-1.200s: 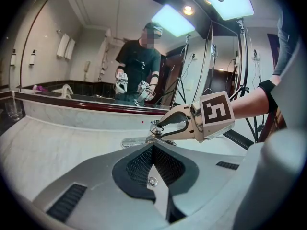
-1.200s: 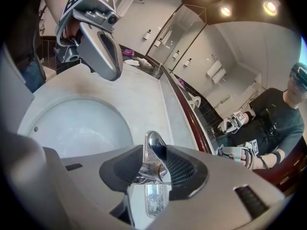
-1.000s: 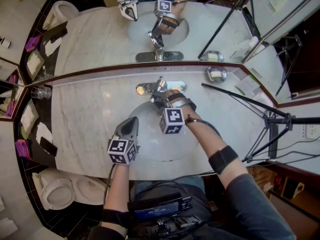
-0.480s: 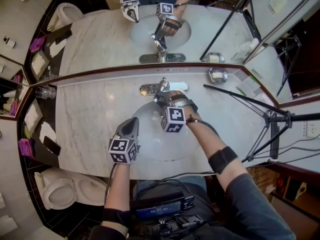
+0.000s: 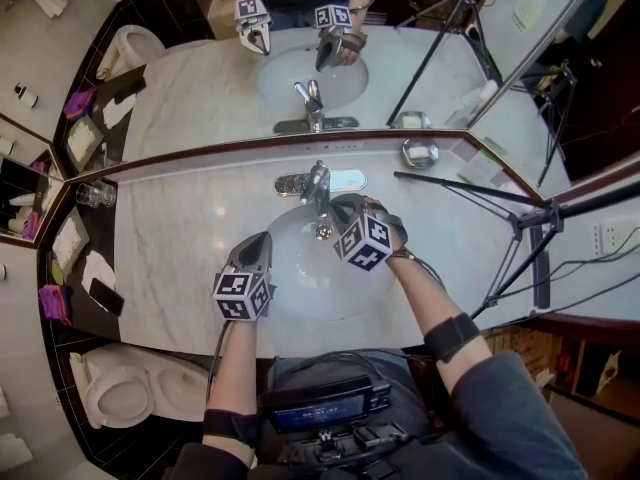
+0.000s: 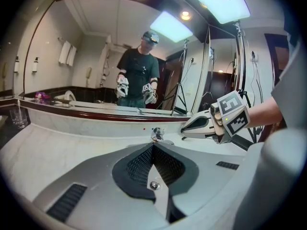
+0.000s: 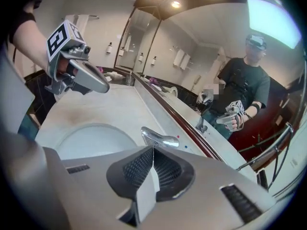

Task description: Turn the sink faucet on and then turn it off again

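Our right gripper's (image 7: 153, 150) jaws have just been closing and now meet tip to tip with nothing between them. Our left gripper's (image 6: 153, 145) jaws are pressed together too, also empty. Just beyond the right tips, and apart from them, lies the chrome faucet (image 7: 158, 138). It stands at the back of the sink basin (image 5: 300, 288), its long axis running from the mirror (image 5: 200, 83) out over the bowl. In the head view the right gripper sits just beside the spout (image 5: 322, 218), on its right. The left hangs over the basin's left rim, clearly farther off. We judge that any next touch on the faucet falls to the right hand, reaching slightly left and toward the mirror. We can't make out any stream of water.
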A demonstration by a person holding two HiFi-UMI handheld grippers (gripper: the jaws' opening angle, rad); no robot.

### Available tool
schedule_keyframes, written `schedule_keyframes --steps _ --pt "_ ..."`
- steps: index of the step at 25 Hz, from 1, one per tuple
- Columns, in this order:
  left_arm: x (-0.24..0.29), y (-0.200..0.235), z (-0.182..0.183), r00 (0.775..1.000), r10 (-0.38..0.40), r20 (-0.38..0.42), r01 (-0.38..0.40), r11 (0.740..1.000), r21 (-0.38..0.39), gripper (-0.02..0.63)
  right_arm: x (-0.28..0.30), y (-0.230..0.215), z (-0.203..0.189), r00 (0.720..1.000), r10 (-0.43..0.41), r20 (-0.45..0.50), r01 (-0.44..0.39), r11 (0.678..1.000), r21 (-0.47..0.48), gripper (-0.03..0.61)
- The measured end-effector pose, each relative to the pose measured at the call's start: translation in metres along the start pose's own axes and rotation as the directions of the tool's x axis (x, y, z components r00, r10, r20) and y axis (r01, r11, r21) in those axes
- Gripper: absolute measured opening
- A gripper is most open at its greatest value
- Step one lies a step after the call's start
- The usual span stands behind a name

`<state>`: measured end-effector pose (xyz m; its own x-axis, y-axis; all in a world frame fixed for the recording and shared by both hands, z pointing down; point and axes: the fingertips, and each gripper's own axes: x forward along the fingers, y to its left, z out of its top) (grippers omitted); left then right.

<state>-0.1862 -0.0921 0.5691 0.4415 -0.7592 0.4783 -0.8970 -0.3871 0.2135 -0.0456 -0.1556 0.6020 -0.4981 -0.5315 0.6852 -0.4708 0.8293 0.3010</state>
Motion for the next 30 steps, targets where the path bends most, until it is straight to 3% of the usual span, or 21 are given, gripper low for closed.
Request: schedule_keyframes --steps 3,6,9,12,15,20,25,30 --pt "-0.004 -0.006 0.006 1.000 -0.010 0.011 0.010 1.000 0.005 0.003 -0.025 -0.002 -0.006 1.000 -0.006 0.028 0.002 0.991 0.136 0.020" --pt "-0.008 -0.011 0.011 0.999 -0.024 0.022 0.024 1.000 -0.001 0.003 -0.053 -0.009 -0.006 0.997 -0.037 0.067 0.015 0.952 0.307 0.018" --pt "-0.011 -0.016 0.012 0.999 -0.033 0.026 0.033 0.999 -0.002 0.003 -0.077 -0.017 -0.013 0.989 -0.077 0.123 0.004 0.862 0.507 0.017" --pt "-0.015 -0.020 0.015 0.999 -0.040 0.026 0.040 0.999 0.010 0.003 -0.096 -0.023 -0.023 0.977 -0.117 0.180 -0.025 0.770 0.637 0.017" --pt "-0.022 -0.022 0.016 0.999 -0.047 0.024 0.046 0.999 0.019 0.003 -0.116 -0.023 -0.029 0.968 -0.153 0.198 -0.026 0.725 0.689 0.017" --pt "-0.033 -0.026 0.015 0.999 -0.046 0.022 0.046 0.999 0.030 0.003 -0.136 -0.019 -0.043 0.965 -0.189 0.184 0.007 0.715 0.699 0.015" --pt "-0.039 -0.022 0.019 0.999 -0.041 0.035 0.039 0.999 0.036 0.003 -0.144 -0.022 -0.050 0.963 -0.212 0.166 0.045 0.734 0.678 0.014" --pt "-0.047 -0.018 0.017 0.999 -0.029 0.042 0.028 0.999 0.027 0.003 -0.149 -0.021 -0.052 0.962 -0.223 0.154 0.059 0.728 0.682 0.015"
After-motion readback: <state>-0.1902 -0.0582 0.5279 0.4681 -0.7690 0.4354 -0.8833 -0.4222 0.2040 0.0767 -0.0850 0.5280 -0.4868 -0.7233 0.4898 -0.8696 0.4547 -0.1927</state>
